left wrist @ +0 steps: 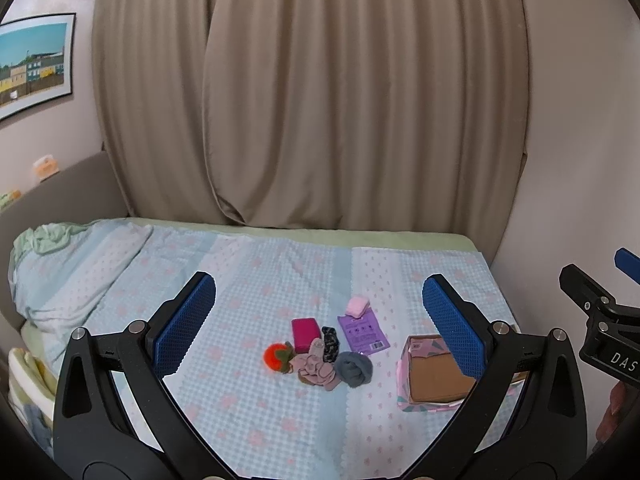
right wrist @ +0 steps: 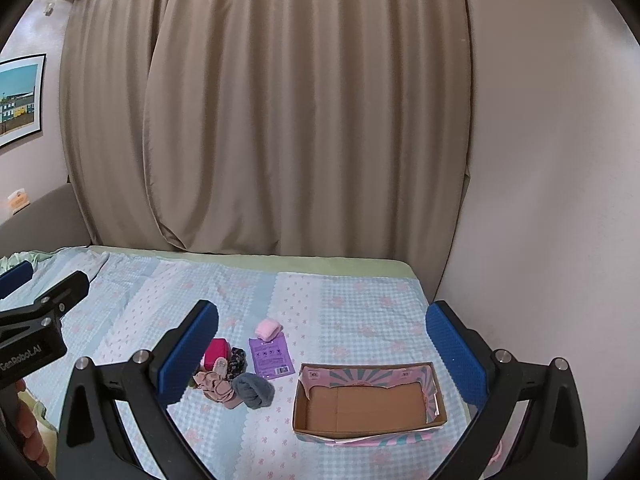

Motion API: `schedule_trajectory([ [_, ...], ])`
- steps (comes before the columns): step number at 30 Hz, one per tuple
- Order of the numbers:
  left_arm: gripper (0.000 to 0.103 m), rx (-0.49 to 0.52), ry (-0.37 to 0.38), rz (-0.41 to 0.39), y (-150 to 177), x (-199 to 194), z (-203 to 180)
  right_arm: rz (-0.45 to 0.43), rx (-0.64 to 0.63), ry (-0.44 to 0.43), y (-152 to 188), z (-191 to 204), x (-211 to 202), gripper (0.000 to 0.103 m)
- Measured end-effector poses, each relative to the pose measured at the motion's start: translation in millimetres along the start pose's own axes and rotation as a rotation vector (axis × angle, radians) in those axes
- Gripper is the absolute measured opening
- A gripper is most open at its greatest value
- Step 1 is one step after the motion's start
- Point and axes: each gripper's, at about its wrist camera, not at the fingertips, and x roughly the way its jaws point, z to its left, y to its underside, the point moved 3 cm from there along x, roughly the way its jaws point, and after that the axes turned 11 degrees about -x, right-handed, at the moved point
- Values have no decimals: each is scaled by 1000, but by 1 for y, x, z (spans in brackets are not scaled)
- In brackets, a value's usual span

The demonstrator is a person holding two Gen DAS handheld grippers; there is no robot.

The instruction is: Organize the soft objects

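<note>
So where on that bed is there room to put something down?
The box is bare inside. Bare bedspread lies between the box and the curtain, and in front of the grey sock. Around the red pouch it is crowded.

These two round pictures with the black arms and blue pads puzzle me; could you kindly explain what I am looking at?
There is no robot here. A person holds a hand-operated gripper in each hand, and a wide-angle camera on each looks out along its two fingers. One picture comes from the left gripper, the other from the right gripper. Both stand open and hold nothing.

Below them is a bed with a blue checked cover. On it lies a small heap of soft things: a grey sock ball, a beige scrunchie, an orange pompom, a dark red pouch, a pink roll and a purple packet. To their right sits an empty cardboard box.
</note>
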Motion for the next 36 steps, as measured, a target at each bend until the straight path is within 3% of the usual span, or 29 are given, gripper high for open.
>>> schedule_trajectory([
  [10,103,-5,3,-5,5,-1,2,-14,7,-3,22,8,-2,103],
  [36,103,-23,4,12,17,-7,1,-1,2,-3,29,15,-18,103],
])
